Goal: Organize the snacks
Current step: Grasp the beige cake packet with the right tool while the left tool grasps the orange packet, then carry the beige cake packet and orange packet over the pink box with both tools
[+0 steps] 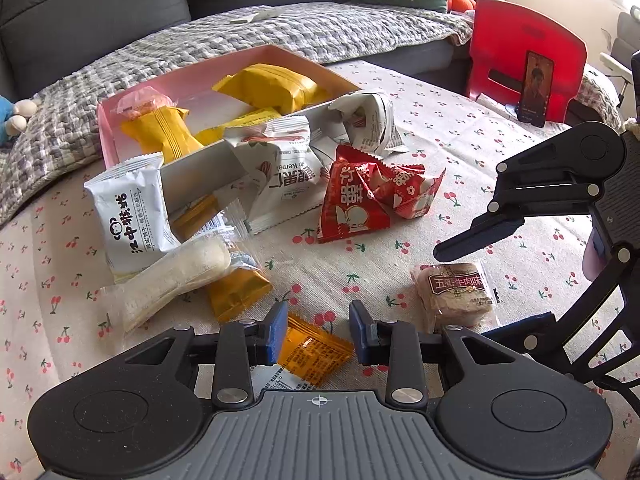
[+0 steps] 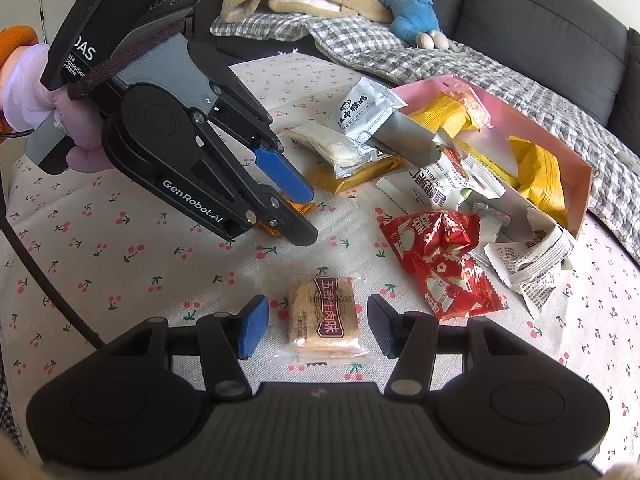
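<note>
Left gripper [image 1: 318,330]: jaws parted, straddling the orange packet [image 1: 314,354] on the desk [image 1: 360,248], not clamped.
Right gripper [image 2: 318,330]: jaws wide, around the beef-flavour cracker pack [image 2: 324,320], contact unclear.

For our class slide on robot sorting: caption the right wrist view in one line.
Open right gripper straddles a beef-flavour biscuit packet while the left gripper hovers over an orange packet.

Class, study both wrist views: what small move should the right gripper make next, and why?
Probably close the right gripper on the brown biscuit packet. Its fingers stand open on either side of the packet, which lies flat on the tablecloth, outside the pink box.
</note>
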The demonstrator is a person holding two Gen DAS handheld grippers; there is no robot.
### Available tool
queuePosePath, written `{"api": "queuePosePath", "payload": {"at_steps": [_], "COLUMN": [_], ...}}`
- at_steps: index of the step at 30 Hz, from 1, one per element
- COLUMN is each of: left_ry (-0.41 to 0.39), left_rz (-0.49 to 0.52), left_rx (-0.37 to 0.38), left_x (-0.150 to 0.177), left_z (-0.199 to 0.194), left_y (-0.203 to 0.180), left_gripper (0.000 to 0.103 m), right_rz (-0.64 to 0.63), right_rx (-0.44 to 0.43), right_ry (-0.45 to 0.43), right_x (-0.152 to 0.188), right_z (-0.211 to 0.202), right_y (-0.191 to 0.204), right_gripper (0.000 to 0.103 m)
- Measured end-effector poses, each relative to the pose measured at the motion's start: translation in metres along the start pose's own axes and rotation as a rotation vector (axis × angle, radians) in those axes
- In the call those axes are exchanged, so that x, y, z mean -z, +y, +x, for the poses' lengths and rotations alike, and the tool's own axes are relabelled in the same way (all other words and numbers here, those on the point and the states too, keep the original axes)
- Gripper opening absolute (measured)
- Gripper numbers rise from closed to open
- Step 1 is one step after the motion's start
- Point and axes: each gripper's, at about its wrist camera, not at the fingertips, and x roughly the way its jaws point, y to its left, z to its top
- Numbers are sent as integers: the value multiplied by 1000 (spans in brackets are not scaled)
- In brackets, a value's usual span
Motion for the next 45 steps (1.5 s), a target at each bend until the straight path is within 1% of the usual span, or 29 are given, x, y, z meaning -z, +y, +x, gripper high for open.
{"api": "queuePosePath", "payload": {"at_steps": [3, 7, 9, 11, 12, 13, 14, 15, 22, 25, 26, 28, 30, 31, 32, 36, 39, 42, 45], "left_ry": [4, -5, -8, -3, -1, -1, 0, 9, 92, 116, 117, 118, 124, 123, 122, 113, 104, 98, 93], "left_rz": [10, 18, 7, 6, 11, 19, 28, 32, 35, 37, 39, 34, 19, 10, -2, -92, -115, -159, -205], "left_rx": [14, 1, -22, -45, -50, -46, -36, -22, 29, 36, 36, 34, 33, 26, 21, 28, 23, 15, -6], "left_x": [1, 1, 0, 0, 0, 0, 1, 2, 12, 16, 17, 18, 19, 19, 19, 21, 21, 20, 16], "left_z": [-3, -10, -14, -18, -20, -22, -24, -24, -15, -12, -11, -12, -13, -14, -15, -19, -23, -26, -27], "left_y": [1, 2, 3, 3, 3, 3, 3, 5, 13, 13, 12, 12, 13, 15, 17, 27, 26, 27, 29], "left_gripper": [32, 38, 52, 57, 61, 64, 70, 72, 72, 70, 69, 65, 51, 46, 40, 37, 33, 33, 33], "right_rz": [-7, 16, 23, 23, 23, 25, 30, 35, 101, 104, 102, 98, 85, 79, 77, 72, 85, 117, 118], "right_rx": [-5, 0, 1, 4, 3, 0, -6, -10, -34, -29, -26, -20, -11, -6, 1, 30, 59, 92, 141], "right_ry": [0, 10, 16, 17, 18, 18, 20, 23, 30, 32, 33, 35, 35, 34, 31, 10, -13, -27, -50], "right_x": [-2, 0, 1, 2, 2, 2, 2, 2, 1, 0, 0, -1, -2, -2, -2, -4, -6, -13, -23], "right_z": [-1, -1, 0, -1, -1, -2, -2, -2, 2, 3, 2, 2, 2, 1, 0, -8, -16, -21, -27], "right_y": [2, 0, -1, -1, -1, -1, -1, -1, -6, -6, -6, -6, -4, -4, -4, -7, -13, -19, -20], "right_gripper": [46, 45, 45, 45, 45, 45, 45, 45, 41, 35, 32, 32, 32, 32, 32, 32, 32, 31, 31]}}
